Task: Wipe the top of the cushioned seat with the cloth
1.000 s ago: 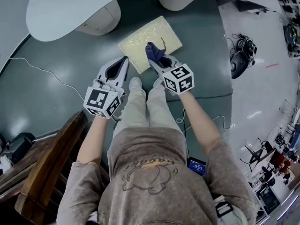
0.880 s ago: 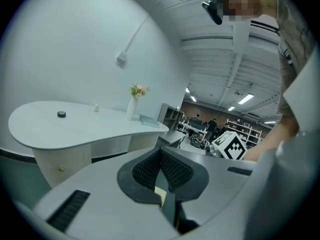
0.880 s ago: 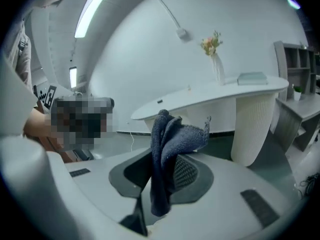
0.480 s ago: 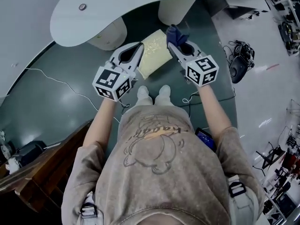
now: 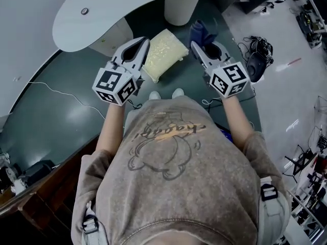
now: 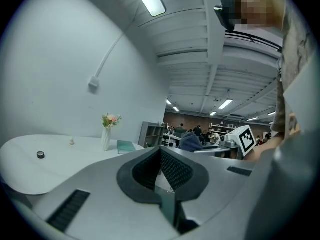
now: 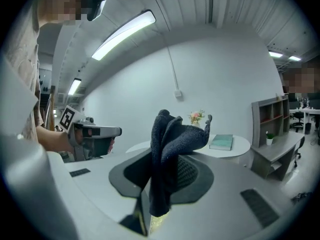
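In the head view the pale yellow cushioned seat [image 5: 163, 52] lies on the dark green floor in front of the person's feet. The dark blue cloth [image 5: 202, 32] sticks up from my right gripper [image 5: 198, 46], which is shut on it and held in the air to the right of the seat, not touching it. In the right gripper view the cloth [image 7: 172, 139] stands crumpled between the jaws of that gripper [image 7: 161, 159]. My left gripper [image 5: 142, 44] hovers at the seat's left edge. Seen from its own camera, the left gripper [image 6: 161, 151] is shut with nothing in it.
A white curved table [image 5: 102, 9] with a pedestal base [image 5: 179, 6] stands just beyond the seat, bearing a flower vase [image 6: 106, 130] and a green book [image 7: 221, 142]. A thin cable [image 5: 51, 91] crosses the floor at left. Black gear [image 5: 256, 60] lies at right. Wooden furniture [image 5: 30, 198] is at lower left.
The right gripper has lifted the cloth off the seat's top and carried it to the seat's right side. Both grippers have risen and spread apart; the head view has shifted.
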`<state>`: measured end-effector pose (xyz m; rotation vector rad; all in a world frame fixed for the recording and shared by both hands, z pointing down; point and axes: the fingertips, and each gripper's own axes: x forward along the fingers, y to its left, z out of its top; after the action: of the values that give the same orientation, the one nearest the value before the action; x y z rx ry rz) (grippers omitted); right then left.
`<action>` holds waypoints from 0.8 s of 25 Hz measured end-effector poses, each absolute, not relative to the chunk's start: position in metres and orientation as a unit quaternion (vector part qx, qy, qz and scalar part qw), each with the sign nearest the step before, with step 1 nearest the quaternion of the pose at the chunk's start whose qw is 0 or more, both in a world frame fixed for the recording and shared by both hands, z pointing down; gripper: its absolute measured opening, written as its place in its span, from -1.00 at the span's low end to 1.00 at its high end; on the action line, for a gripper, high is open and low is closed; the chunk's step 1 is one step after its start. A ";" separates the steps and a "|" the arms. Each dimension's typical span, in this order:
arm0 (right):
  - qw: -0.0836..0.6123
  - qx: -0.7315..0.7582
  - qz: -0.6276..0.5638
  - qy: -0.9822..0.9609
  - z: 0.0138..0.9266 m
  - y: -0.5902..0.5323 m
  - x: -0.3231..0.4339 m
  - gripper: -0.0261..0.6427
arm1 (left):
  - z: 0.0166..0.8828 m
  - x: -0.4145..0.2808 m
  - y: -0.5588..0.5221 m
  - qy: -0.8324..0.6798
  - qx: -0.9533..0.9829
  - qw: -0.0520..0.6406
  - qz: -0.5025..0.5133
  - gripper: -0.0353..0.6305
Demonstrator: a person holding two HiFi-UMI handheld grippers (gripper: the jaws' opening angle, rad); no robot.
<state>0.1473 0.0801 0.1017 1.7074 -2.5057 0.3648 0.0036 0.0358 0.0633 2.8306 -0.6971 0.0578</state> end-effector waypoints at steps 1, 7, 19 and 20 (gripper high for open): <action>0.036 0.566 0.117 -0.815 0.100 0.085 0.148 -0.63 | 0.064 0.001 0.038 -0.244 0.963 0.110 0.016 -0.84; 0.004 0.592 0.112 -0.798 0.104 0.106 0.152 -0.63 | 0.074 -0.006 0.042 -0.265 0.959 0.096 0.009 -0.84; 0.009 0.608 0.123 -0.785 0.133 0.114 0.161 -0.63 | 0.110 -0.009 0.042 -0.284 0.952 0.111 0.024 -0.84; 0.009 0.608 0.123 -0.784 0.134 0.113 0.161 -0.63 | 0.111 -0.009 0.041 -0.285 0.952 0.111 0.024 -0.84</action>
<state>0.1609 0.1133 0.1344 1.8996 -2.4494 0.3848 -0.0088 0.0411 0.1109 2.7951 -0.8358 0.0709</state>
